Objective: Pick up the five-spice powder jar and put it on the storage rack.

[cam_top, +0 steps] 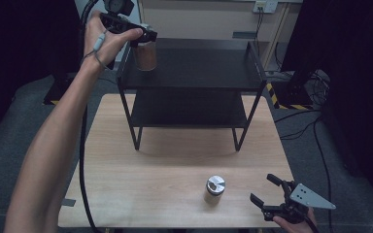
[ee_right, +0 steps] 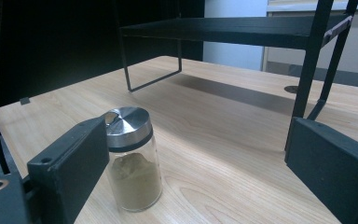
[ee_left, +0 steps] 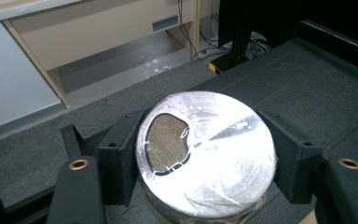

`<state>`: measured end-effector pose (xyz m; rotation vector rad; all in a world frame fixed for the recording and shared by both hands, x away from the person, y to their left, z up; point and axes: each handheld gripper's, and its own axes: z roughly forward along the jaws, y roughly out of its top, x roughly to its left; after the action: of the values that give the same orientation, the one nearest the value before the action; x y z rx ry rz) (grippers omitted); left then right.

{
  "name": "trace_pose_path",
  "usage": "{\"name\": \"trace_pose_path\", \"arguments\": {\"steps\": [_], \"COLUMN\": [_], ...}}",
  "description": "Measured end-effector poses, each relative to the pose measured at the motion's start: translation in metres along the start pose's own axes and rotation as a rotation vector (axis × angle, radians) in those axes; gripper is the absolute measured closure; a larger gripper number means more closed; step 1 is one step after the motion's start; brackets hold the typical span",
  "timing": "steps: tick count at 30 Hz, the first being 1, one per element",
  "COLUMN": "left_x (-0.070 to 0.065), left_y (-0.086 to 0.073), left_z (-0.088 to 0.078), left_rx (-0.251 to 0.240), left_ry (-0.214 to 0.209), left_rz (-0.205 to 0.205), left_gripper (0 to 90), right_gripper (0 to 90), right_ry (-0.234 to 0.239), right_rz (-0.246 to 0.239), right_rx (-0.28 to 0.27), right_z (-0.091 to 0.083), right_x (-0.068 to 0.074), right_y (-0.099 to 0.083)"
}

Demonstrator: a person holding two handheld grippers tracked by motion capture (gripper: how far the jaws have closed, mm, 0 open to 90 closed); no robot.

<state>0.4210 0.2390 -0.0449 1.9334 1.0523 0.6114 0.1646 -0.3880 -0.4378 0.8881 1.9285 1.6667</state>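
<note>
Spice jar (cam_top: 145, 55) (brown powder) — left gripper's (cam_top: 143, 40).

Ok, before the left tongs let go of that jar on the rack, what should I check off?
1. Left tongs clamped on the held jar: ok, pads on both sides of its lid.
2. Jar upright: ok.
3. Jar over the rack's top shelf: ok, at its left front corner.
4. Jar base resting on the shelf: cannot tell.
5. Room on the shelf beside it: ok.
6. Right tongs out of the way: ok, open, low at the table's near edge, apart from the second jar.
</note>
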Motion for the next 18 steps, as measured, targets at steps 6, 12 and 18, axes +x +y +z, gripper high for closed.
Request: {"name": "trace_pose_path", "arguments": {"steps": [6,12,18], "left_x": [0.003,0.005,0.007], "left_y": [-0.001,-0.006,-0.010], "left_z": [0.006,0.016,0.020], "left_rx": [0.017,0.036,0.039], "left_ry": [-0.009,-0.020,-0.025], "left_rz": [-0.009,-0.015,-0.012], "left_gripper": [33.9,33.9,33.9], "right_gripper": [6.7,6.7,6.7], "right_ry": [0.001,0.000,0.001], "right_rz": [0.001,0.002,0.005], "right_rx": [-0.001,-0.001,-0.002], "right_z": [0.000,0.000,0.000], "right_x": [0.000,0.000,0.000], "right_y": [0.000,0.000,0.000]}}
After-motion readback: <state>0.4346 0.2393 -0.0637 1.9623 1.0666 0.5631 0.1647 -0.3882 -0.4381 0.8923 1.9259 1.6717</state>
